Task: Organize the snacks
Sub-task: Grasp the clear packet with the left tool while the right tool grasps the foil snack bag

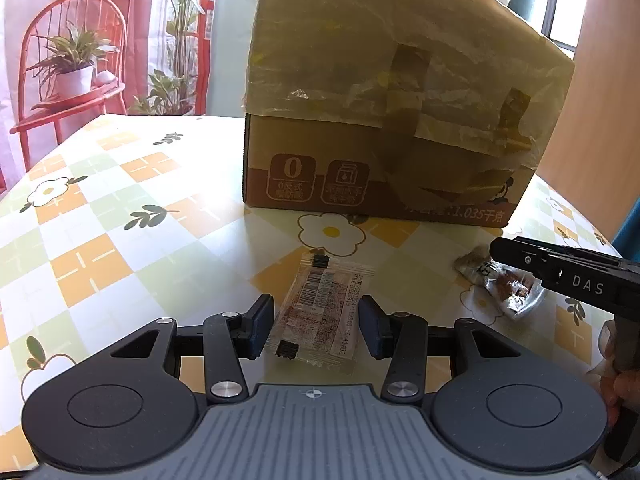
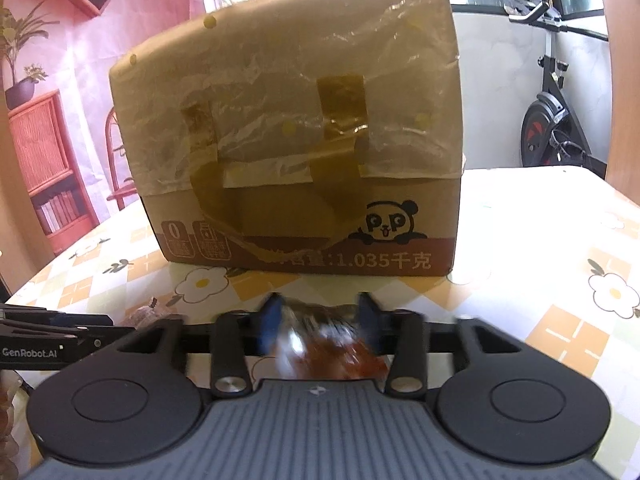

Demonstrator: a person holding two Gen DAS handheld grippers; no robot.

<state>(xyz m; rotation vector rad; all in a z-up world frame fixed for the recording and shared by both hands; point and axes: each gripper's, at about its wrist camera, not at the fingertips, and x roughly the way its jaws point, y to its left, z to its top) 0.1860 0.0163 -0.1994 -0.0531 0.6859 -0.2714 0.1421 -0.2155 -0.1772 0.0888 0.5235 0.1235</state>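
Observation:
A clear snack packet [image 1: 320, 312] with a barcode label sits between the pads of my left gripper [image 1: 316, 326], which is shut on its two long edges just above the floral tablecloth [image 1: 120, 220]. To the right, my right gripper [image 1: 500, 250] reaches over a crinkled packet of brown snacks [image 1: 506, 288]. In the right wrist view that brown packet [image 2: 336, 348] is blurred and fills the gap between the blue pads of my right gripper [image 2: 320, 312], which is shut on it. A taped cardboard box [image 1: 400, 100] [image 2: 300, 120] stands close behind both.
The box sits mid-table, its flap raised. A red chair [image 1: 72, 72] with a potted plant stands beyond the far left table edge. An exercise bike [image 2: 552, 120] and a red shelf [image 2: 40, 160] lie past the table. A hand [image 1: 616, 380] holds the right gripper.

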